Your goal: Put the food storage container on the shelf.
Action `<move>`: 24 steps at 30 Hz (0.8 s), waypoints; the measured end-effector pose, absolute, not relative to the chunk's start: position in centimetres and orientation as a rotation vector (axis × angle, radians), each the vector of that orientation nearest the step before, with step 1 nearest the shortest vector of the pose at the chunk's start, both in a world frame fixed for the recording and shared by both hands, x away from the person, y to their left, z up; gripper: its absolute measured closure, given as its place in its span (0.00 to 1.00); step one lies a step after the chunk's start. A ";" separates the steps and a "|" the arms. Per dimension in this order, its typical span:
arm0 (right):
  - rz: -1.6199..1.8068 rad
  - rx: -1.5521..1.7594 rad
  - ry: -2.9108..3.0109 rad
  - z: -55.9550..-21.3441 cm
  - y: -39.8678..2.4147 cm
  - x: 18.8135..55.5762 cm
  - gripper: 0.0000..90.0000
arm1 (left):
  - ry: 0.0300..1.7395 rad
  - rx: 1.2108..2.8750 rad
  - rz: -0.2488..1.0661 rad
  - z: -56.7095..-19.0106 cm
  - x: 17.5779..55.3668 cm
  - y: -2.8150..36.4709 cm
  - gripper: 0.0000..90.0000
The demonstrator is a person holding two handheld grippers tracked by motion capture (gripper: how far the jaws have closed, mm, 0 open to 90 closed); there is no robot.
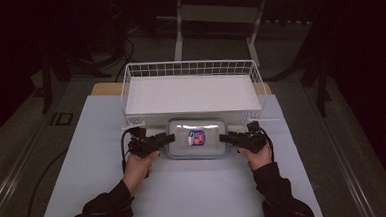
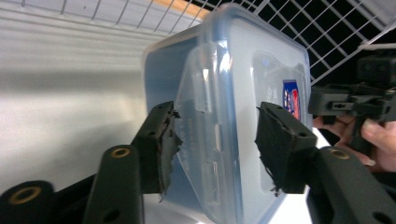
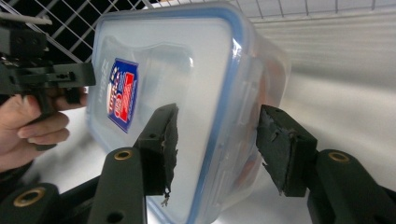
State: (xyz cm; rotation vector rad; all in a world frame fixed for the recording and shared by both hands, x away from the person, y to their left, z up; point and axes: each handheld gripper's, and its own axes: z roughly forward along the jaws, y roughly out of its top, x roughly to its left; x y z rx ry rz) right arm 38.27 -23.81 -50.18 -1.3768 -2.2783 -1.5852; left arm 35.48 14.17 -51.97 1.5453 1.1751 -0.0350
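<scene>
A clear plastic food box (image 1: 203, 147) with a blue-rimmed lid and a red and blue sticker (image 1: 196, 137) lies flat on the pale mat, just in front of the wire basket. My left gripper (image 1: 170, 138) is at its left end, my right gripper (image 1: 223, 138) at its right end. In the left gripper view the box's (image 2: 261, 70) end sits between the jaws of my left gripper (image 2: 217, 144), with a gap at the lid-side pad (image 2: 280, 149). In the right gripper view the box (image 3: 187, 56) sits between the jaws of my right gripper (image 3: 215, 144), with a small gap at the base-side pad (image 3: 280, 149).
A white wire basket (image 1: 188, 63) with a white floor stands right behind the box; its mesh (image 2: 327, 42) is close to the box's far side. The pale mat (image 1: 97, 143) has free room to the left, right and front. Dark stands and cables lie beyond the table.
</scene>
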 end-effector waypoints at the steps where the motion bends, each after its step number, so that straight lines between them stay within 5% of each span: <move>1: -1.580 -1.382 -2.288 -50.1 -23.7 38.2 0.53 | 1.174 1.540 -0.039 -52.1 35.6 14.2 0.51; 24: -1.578 -1.515 -2.406 -49.0 -22.5 38.4 0.44 | 1.205 1.577 0.112 -51.4 36.3 13.7 0.47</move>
